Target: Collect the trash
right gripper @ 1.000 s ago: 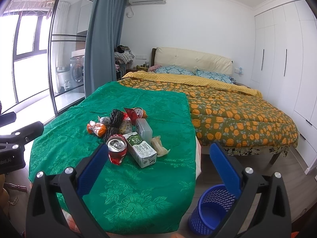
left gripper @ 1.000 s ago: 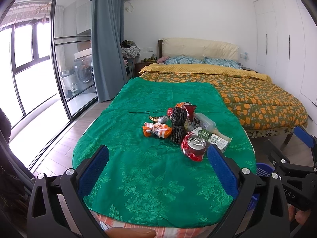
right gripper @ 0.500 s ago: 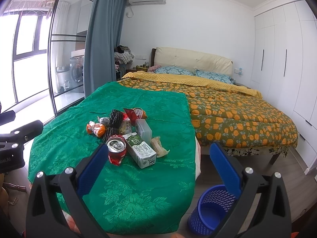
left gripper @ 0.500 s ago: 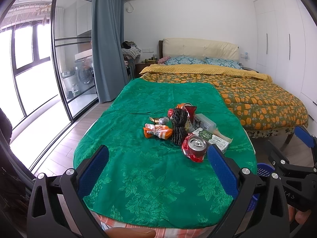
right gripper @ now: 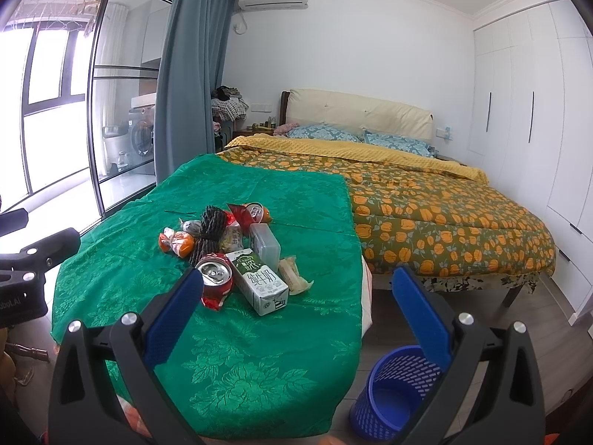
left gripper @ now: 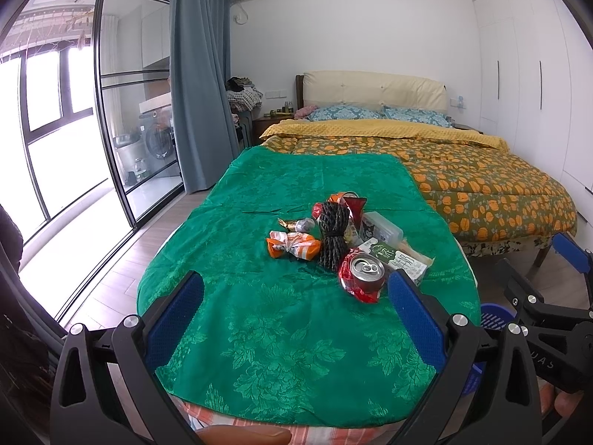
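Observation:
A pile of trash lies mid-table on the green cloth point(left gripper: 259, 315): a crushed red can point(left gripper: 363, 274) point(right gripper: 215, 278), a green-and-white milk carton point(right gripper: 259, 285) point(left gripper: 396, 259), a dark rope bundle point(left gripper: 333, 233) point(right gripper: 209, 230), an orange wrapper point(left gripper: 292, 246) point(right gripper: 178, 243), a clear plastic box point(right gripper: 265, 246) and a second can point(right gripper: 255, 211). A blue mesh bin point(right gripper: 396, 393) stands on the floor right of the table. My left gripper point(left gripper: 292, 319) is open and empty, short of the pile. My right gripper point(right gripper: 292, 315) is open and empty, near the table's right edge above the bin.
A bed with an orange-patterned quilt point(right gripper: 444, 215) runs along the table's far and right side. Glass sliding doors point(left gripper: 122, 148) and a grey curtain point(left gripper: 200, 92) are at the left. White wardrobes point(right gripper: 519, 111) line the right wall.
Both views have drifted slightly; the pile sits a touch nearer in the right wrist view. Both grippers stay open and empty.

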A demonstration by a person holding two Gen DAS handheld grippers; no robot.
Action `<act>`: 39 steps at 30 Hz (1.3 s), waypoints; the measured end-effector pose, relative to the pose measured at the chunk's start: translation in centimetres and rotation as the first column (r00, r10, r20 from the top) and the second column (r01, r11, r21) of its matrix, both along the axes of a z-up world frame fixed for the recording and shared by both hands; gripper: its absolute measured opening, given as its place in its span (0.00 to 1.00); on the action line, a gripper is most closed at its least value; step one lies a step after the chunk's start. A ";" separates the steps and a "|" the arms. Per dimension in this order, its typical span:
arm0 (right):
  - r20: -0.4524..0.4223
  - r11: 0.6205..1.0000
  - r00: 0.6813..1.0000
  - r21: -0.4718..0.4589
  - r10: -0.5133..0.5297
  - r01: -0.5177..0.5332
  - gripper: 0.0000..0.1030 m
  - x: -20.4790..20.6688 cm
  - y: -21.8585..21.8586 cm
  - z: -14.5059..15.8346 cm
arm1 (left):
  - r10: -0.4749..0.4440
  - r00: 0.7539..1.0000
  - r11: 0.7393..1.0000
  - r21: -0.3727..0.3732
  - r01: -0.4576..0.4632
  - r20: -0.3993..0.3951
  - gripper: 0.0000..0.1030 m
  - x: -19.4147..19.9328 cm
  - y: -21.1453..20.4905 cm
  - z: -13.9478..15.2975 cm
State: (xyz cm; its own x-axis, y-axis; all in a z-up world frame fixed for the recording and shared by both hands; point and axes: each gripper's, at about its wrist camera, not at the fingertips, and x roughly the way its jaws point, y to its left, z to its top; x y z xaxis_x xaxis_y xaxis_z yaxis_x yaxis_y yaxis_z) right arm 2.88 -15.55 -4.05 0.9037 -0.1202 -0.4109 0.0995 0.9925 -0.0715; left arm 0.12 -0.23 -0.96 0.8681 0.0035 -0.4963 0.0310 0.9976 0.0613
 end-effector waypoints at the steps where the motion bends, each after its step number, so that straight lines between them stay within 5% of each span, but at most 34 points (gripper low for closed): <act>1: 0.001 1.000 1.000 0.000 0.000 0.000 0.96 0.0 0.0 0.0 | 0.000 1.000 1.000 0.000 0.000 0.000 0.96 0.0 0.0 0.0; 39: -0.003 1.000 1.000 -0.001 -0.006 0.006 0.96 -0.1 -0.5 -0.3 | 0.003 1.000 1.000 0.004 -0.003 -0.004 0.96 -0.1 0.5 -0.5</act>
